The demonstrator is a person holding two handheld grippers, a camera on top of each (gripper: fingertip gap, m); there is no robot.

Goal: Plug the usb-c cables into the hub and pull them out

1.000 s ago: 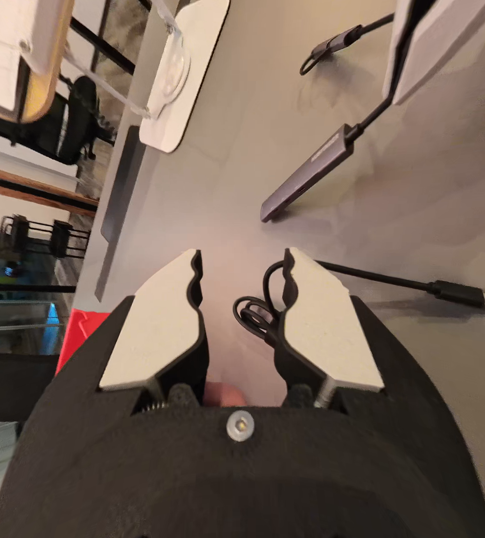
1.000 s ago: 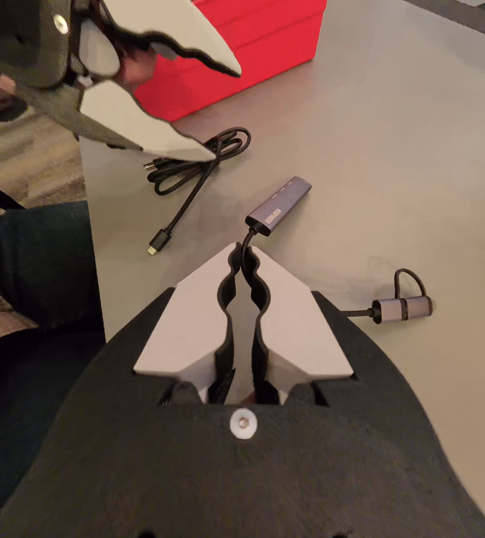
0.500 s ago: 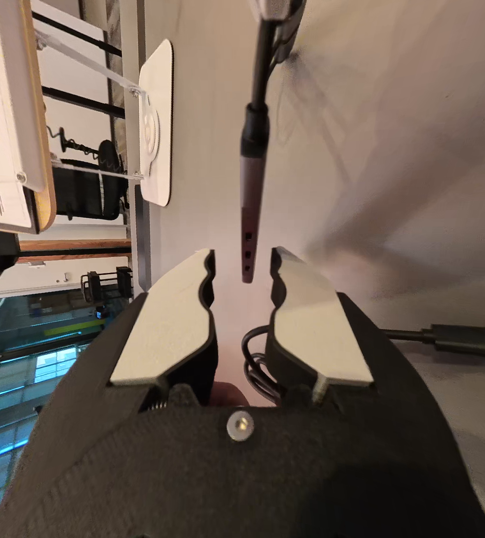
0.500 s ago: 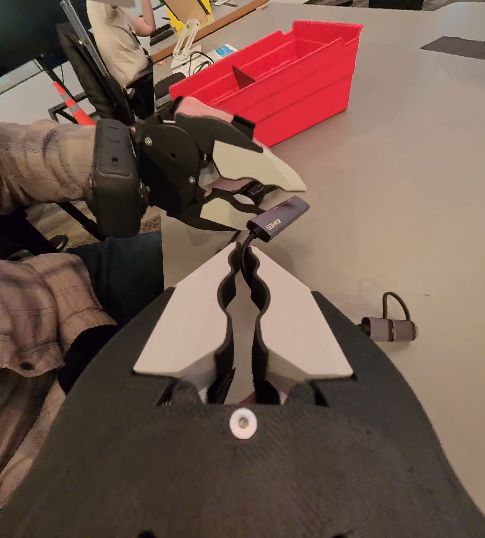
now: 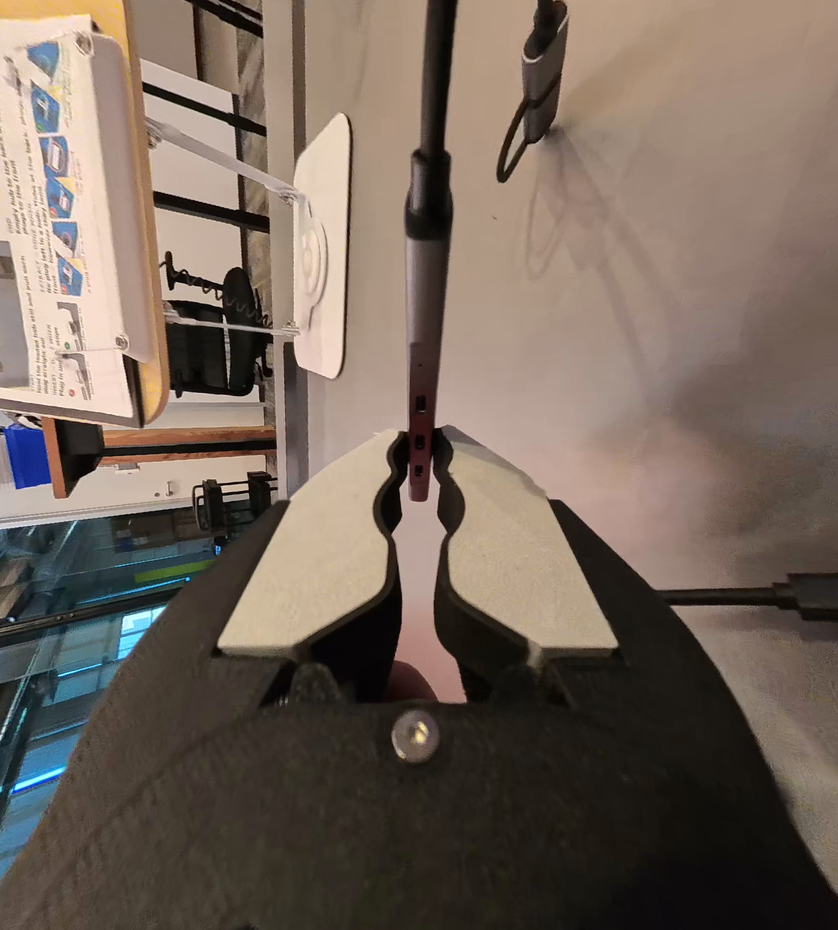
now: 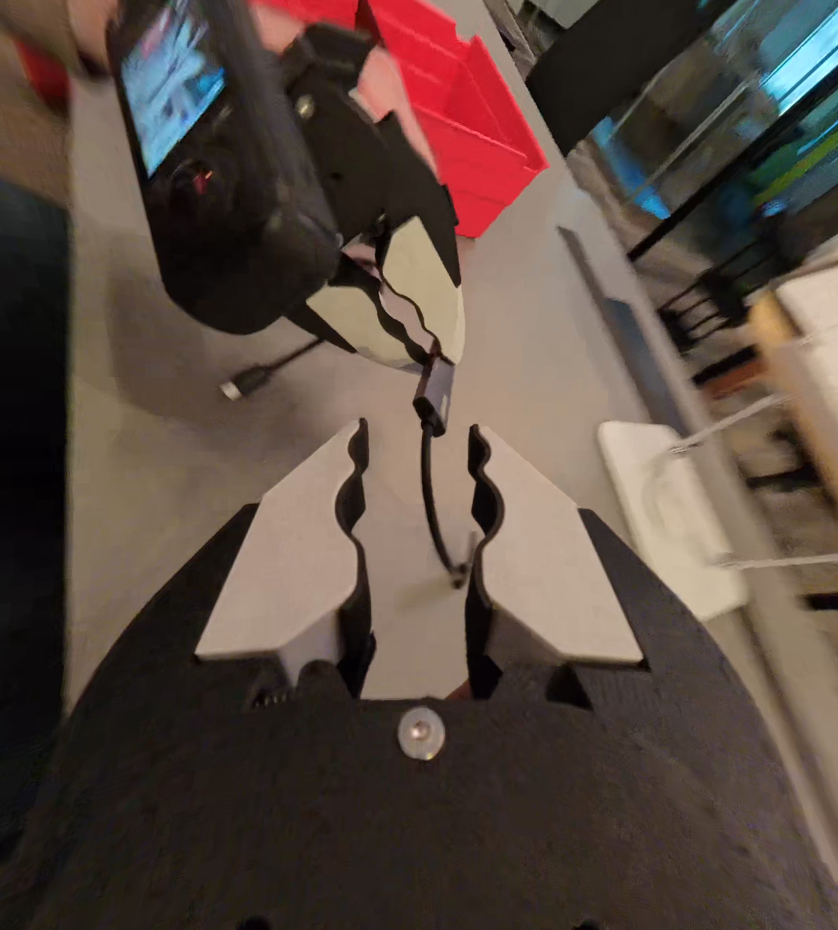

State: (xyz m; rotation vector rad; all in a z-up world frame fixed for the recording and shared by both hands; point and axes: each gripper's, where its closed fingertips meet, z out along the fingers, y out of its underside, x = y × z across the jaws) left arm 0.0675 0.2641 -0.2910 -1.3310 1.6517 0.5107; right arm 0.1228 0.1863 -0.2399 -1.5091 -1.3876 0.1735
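Matt and metal finishes

Hub (image 5: pixel 424 322) brushed grey metal; gripper (image 5: pixel 419 443) rough matt black plastic, pale matt fingers (image 5: pixel 326 548); table (image 5: pixel 658 302) smooth matt grey.

A printed instruction sheet (image 5: pixel 39 226) bears text (blurred).

Hub (image 5: pixel 424 322) end hidden between left tongs (image 5: pixel 419 443); right view motion-blurred.

A plain grey table (image 5: pixel 658 302) carries a white mat (image 5: pixel 324 241) at its edge, toward nine o'clock of centre in the left wrist view, a black cable (image 5: pixel 779 599) at three, and a red bin (image 6: pixel 462 131) at twelve in the right.
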